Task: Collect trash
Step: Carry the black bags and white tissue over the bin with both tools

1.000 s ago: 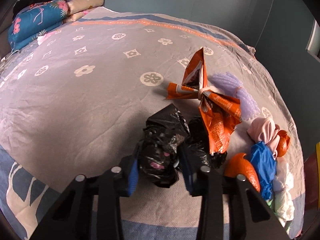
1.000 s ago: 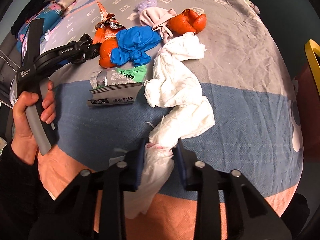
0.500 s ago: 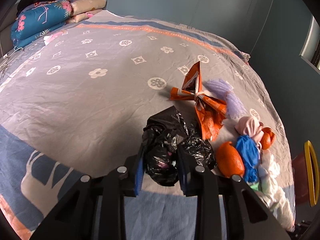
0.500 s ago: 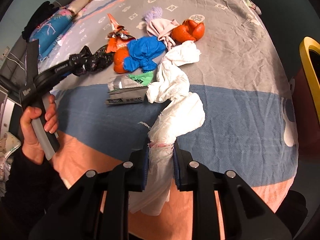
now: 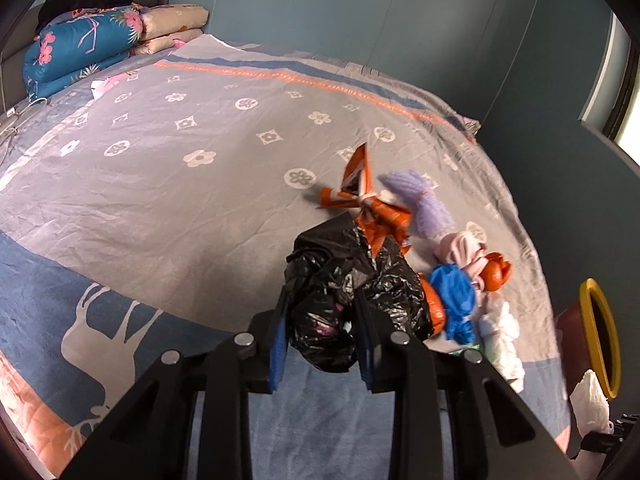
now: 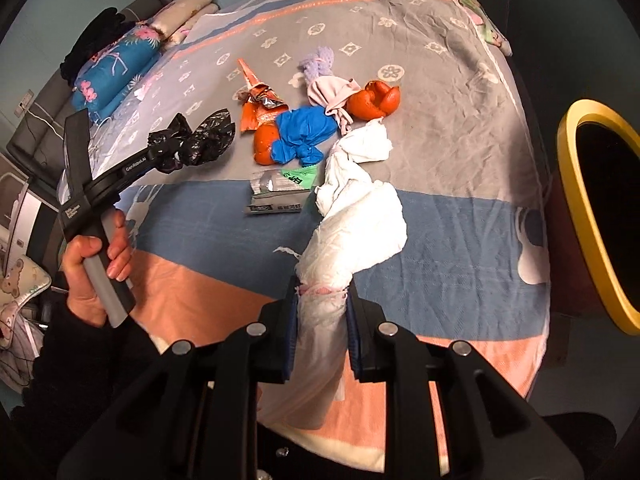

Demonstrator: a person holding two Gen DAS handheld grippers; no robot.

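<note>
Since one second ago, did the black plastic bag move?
Yes. The black plastic bag, clamped in the left gripper, rose off the bedspread and away from the orange wrapper.

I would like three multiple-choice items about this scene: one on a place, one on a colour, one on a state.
1. Where does the green-printed wrapper lie?
A. beside the pillows
B. just in front of the blue bag
C. inside the bin

2. What colour is the bin's rim?
A. yellow
B. green
C. white

3. What does the left hand-held gripper hold?
A. nothing
B. an orange wrapper
C. the black plastic bag

Key: 1 B, right wrist view shows it on the bed near that bag; 2 A, the rim is yellow; 3 C, its jaws pinch the crumpled bag.
</note>
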